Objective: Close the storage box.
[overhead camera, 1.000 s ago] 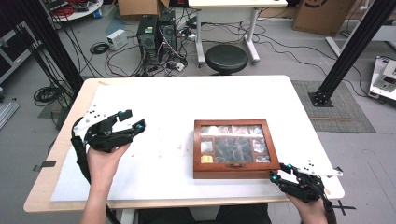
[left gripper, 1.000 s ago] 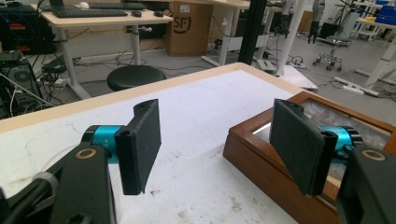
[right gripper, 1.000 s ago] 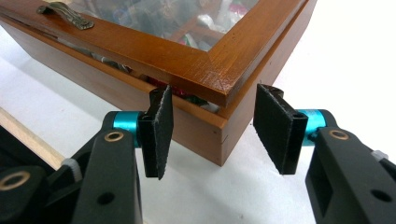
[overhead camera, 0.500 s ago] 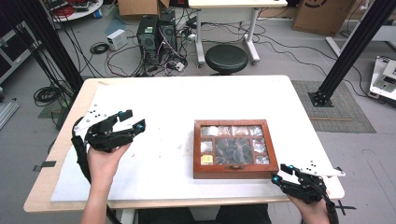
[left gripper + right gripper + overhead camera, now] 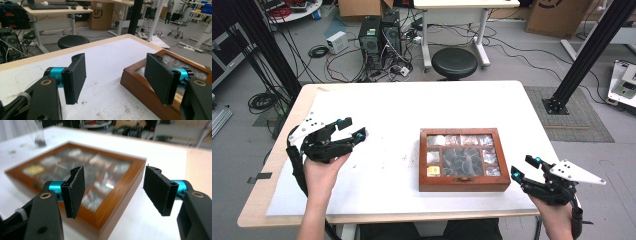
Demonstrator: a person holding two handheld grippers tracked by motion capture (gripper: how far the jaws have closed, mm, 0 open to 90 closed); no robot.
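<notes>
**Wooden box near the front edge, both claws spread**

Brown wood frames a glass-lidded compartment box [image 5: 464, 160] lying flat on the white bench [image 5: 412, 110], right of centre and close to the front edge. The right claw [image 5: 524, 169] hangs just off the box's front right corner, jaws wide apart and empty. The left claw [image 5: 352, 129] hovers well to the left, also gaping, with bare bench between it and the box.
</notes>
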